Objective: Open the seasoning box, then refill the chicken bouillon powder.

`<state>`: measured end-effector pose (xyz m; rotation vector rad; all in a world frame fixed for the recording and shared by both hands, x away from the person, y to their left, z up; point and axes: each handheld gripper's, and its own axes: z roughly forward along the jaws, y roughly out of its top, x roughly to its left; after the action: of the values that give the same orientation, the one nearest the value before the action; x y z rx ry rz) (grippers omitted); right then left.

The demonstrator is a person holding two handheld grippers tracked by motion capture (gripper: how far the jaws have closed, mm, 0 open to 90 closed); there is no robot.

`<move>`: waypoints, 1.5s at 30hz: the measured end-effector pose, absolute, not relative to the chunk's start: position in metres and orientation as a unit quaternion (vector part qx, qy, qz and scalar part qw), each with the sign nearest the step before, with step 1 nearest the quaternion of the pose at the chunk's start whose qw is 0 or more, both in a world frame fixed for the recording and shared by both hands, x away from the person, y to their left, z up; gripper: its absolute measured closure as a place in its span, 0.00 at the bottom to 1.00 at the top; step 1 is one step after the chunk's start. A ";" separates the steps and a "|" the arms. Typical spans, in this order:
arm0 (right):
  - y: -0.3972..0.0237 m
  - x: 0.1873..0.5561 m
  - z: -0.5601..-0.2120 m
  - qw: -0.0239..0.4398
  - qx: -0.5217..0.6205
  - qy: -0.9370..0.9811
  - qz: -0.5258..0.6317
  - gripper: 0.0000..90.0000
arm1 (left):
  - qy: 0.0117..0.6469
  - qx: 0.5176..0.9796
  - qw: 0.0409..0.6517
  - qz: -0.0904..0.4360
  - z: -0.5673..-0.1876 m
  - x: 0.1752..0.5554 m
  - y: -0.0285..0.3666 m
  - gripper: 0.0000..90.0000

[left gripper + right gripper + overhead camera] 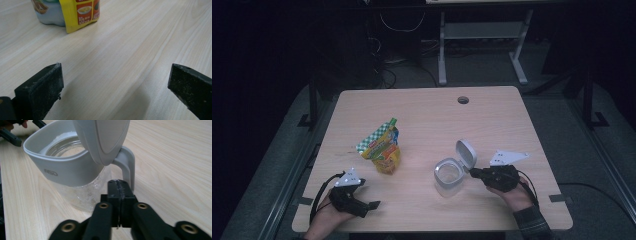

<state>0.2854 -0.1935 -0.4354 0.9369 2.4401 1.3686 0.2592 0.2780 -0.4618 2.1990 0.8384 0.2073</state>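
**Jar open, right jaws pressed together at its hinge arm**

Glass jar (447, 177) with a grey plastic collar stands on the wooden counter (492, 120) at about 5 o'clock from the counter's middle. Its grey flip lid (466, 153) is swung up and stands nearly upright on the jar's 1 o'clock side. In the right gripper view the jar (75, 182) is upright and looks empty, and the lid (102, 140) leans over its mouth from a curved hinge arm (126, 165).

The right hand-held gripper (473, 173) lies low at 3 o'clock of the jar, pointing at it. Its jaws are clenched, pad against pad, with nothing between them; the tips sit just in front of the hinge arm, and whether they touch it I cannot tell.

The left hand-held gripper (374, 204) rests near the counter's 7 o'clock corner, well apart from the jar. Its jaws are released and stand wide, with bare wood between them.

A yellow food pouch (383, 148) with a green-checked top stands at 9 o'clock of the jar, near the counter's middle; in the left gripper view its bottom edge (80, 15) sits at 11 o'clock, well ahead of the jaws.
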 end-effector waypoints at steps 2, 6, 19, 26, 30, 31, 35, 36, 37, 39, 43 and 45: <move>-0.195 0.283 -0.436 0.097 0.320 0.822 0.462 0.88 | 0.329 0.859 0.384 0.084 -0.460 0.259 0.279 0.00; -0.199 0.276 -0.441 0.095 0.330 0.816 0.464 0.70 | 0.334 0.852 0.393 0.086 -0.456 0.261 0.281 0.00; -0.200 0.263 -0.448 0.099 0.337 0.812 0.465 0.46 | 0.336 0.829 0.434 0.110 -0.430 0.270 0.279 0.00; -0.197 0.262 -0.447 0.097 0.331 0.815 0.466 0.45 | 0.331 0.816 0.459 0.121 -0.412 0.277 0.280 0.05; -0.197 0.262 -0.448 0.097 0.330 0.816 0.464 0.45 | 0.332 0.807 0.472 0.126 -0.400 0.283 0.282 0.06; -0.197 0.262 -0.448 0.097 0.331 0.816 0.464 0.45 | 0.333 0.804 0.476 0.127 -0.398 0.284 0.282 0.07; -0.197 0.261 -0.447 0.099 0.331 0.816 0.463 0.45 | 0.330 0.793 0.493 0.137 -0.388 0.288 0.283 0.11; -0.198 0.261 -0.448 0.100 0.328 0.818 0.462 0.45 | 0.329 0.792 0.496 0.139 -0.385 0.289 0.283 0.13; -0.198 0.262 -0.448 0.100 0.329 0.818 0.461 0.45 | 0.330 0.788 0.501 0.139 -0.384 0.290 0.283 0.15; -0.198 0.262 -0.448 0.098 0.331 0.817 0.461 0.45 | 0.329 0.787 0.503 0.140 -0.380 0.292 0.282 0.15; -0.198 0.262 -0.448 0.104 0.328 0.819 0.458 0.45 | 0.326 0.782 0.512 0.141 -0.377 0.297 0.279 0.17; -0.198 0.262 -0.448 0.101 0.331 0.819 0.459 0.45 | 0.322 0.783 0.513 0.144 -0.378 0.300 0.275 0.19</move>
<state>0.2625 -0.1984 -0.4477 0.9773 2.4182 1.3548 0.3005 0.2752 -0.3778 1.8821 0.7741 0.3474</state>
